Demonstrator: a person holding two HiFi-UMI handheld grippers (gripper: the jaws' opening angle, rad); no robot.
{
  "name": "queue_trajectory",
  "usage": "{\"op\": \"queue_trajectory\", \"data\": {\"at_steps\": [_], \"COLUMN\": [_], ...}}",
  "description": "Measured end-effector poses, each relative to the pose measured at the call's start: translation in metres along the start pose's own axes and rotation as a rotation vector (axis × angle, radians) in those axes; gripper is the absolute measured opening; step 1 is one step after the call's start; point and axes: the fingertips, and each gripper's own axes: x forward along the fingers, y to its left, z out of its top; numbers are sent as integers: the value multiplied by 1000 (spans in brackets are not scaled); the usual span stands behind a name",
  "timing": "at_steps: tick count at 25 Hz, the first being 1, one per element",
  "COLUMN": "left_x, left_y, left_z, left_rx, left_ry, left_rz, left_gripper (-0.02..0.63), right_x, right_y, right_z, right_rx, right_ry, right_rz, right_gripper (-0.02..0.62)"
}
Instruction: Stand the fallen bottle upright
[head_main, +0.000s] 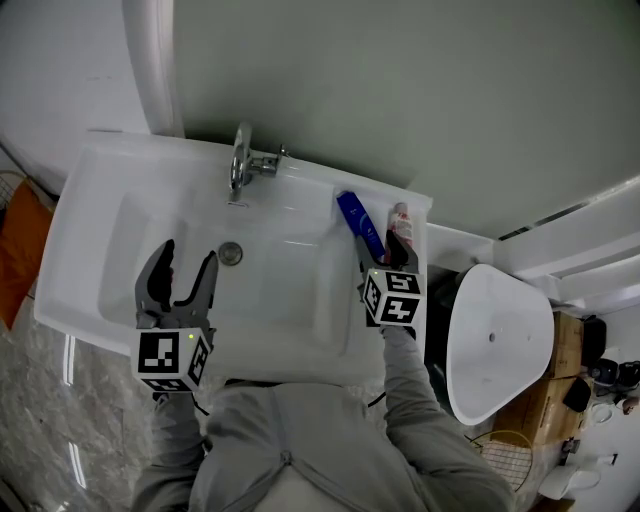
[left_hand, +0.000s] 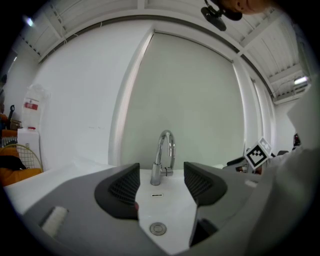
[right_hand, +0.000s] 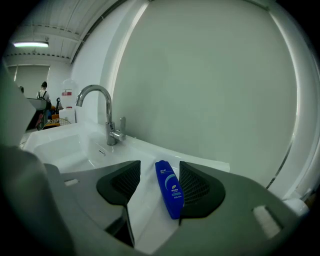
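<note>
A blue bottle (head_main: 360, 226) lies on its side on the flat ledge at the right of the white sink (head_main: 90, 300). In the right gripper view the blue bottle (right_hand: 170, 187) lies lengthwise in the gap between the jaws, close to the right pad (right_hand: 197, 187). No pad visibly presses on it. My right gripper (head_main: 393, 250) hovers just behind the bottle's near end, and its jaws (right_hand: 160, 167) stand apart. My left gripper (head_main: 189, 255) is open and empty above the basin, pointing at the faucet (left_hand: 164, 155).
The chrome faucet (head_main: 240, 160) stands at the basin's back and the drain (head_main: 231, 253) lies below it. A small red-and-white item (head_main: 400, 215) sits by the wall beside the bottle. A white toilet-like fixture (head_main: 495, 340) is to the right and an orange object (head_main: 20, 250) to the left.
</note>
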Motion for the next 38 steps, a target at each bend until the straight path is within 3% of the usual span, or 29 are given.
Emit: {"op": "queue_trajectory", "data": {"at_steps": [14, 31, 38], "left_x": [-1, 1, 10], "left_y": [4, 11, 10], "left_z": [-3, -13, -17], "left_rx": [25, 13, 12], "left_ry": [37, 65, 78], "left_rz": [68, 123, 114], "left_gripper": [311, 311, 311], "right_x": [66, 112, 124], "right_y": [-16, -13, -11], "right_z": [-41, -66, -75], "right_rx": [-108, -150, -146], "right_ry": [191, 371, 509], "right_rz": [59, 170, 251], "right_gripper": [244, 245, 253]}}
